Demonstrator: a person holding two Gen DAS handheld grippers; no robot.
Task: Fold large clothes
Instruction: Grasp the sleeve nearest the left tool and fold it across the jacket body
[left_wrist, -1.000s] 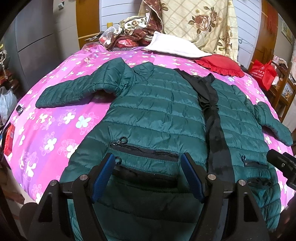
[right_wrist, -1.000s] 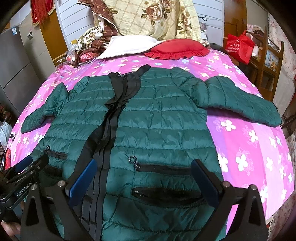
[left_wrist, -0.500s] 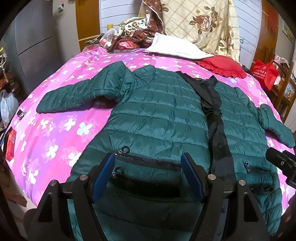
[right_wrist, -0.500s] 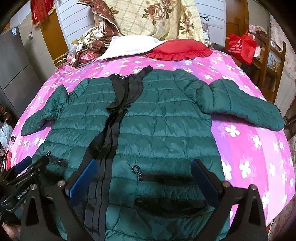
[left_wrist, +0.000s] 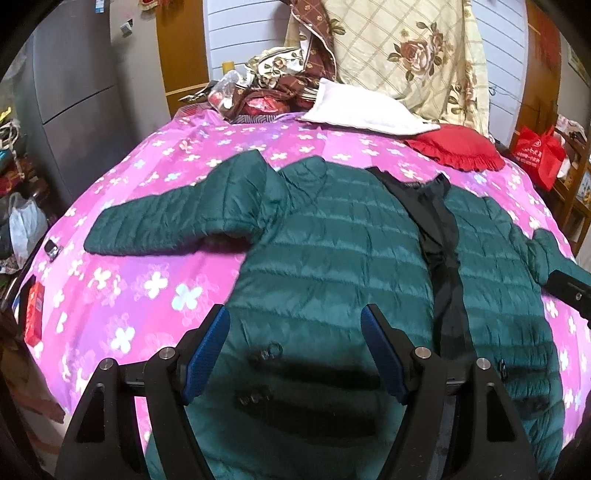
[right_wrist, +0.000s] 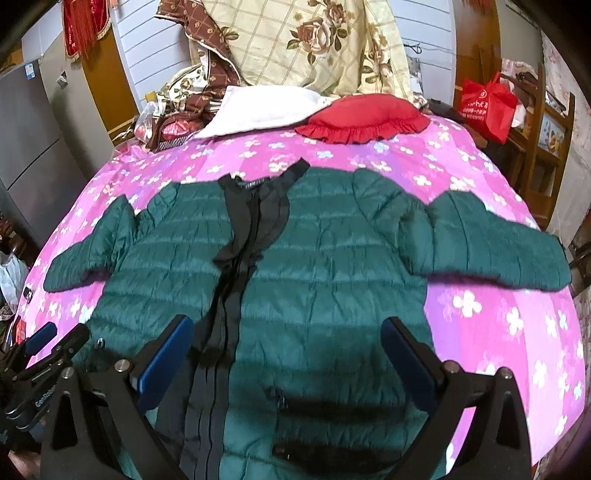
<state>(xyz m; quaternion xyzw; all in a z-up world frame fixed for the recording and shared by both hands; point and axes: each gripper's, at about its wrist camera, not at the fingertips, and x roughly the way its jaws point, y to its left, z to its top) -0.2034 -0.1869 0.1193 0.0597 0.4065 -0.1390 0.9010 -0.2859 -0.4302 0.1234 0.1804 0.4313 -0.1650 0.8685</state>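
A dark green quilted jacket (left_wrist: 332, 251) lies front up and spread flat on a pink flowered bed (left_wrist: 147, 280), sleeves out to both sides, black zipper band down the middle. It also shows in the right wrist view (right_wrist: 325, 266). My left gripper (left_wrist: 295, 350) is open and empty above the jacket's left hem and pocket. My right gripper (right_wrist: 288, 362) is open and empty above the right hem. The left gripper also shows at the lower left of the right wrist view (right_wrist: 51, 343).
A white pillow (left_wrist: 365, 110), a red frilled cushion (left_wrist: 458, 151) and a heap of patterned bedding (left_wrist: 280, 92) lie at the bed's head. A red bag (right_wrist: 487, 103) stands on wooden shelves at right. A grey cabinet (left_wrist: 74, 92) stands at left.
Both grippers have drawn back and up from the jacket's hem, so the jacket sits farther away in both views. The jacket has not moved. Both grippers stay open.
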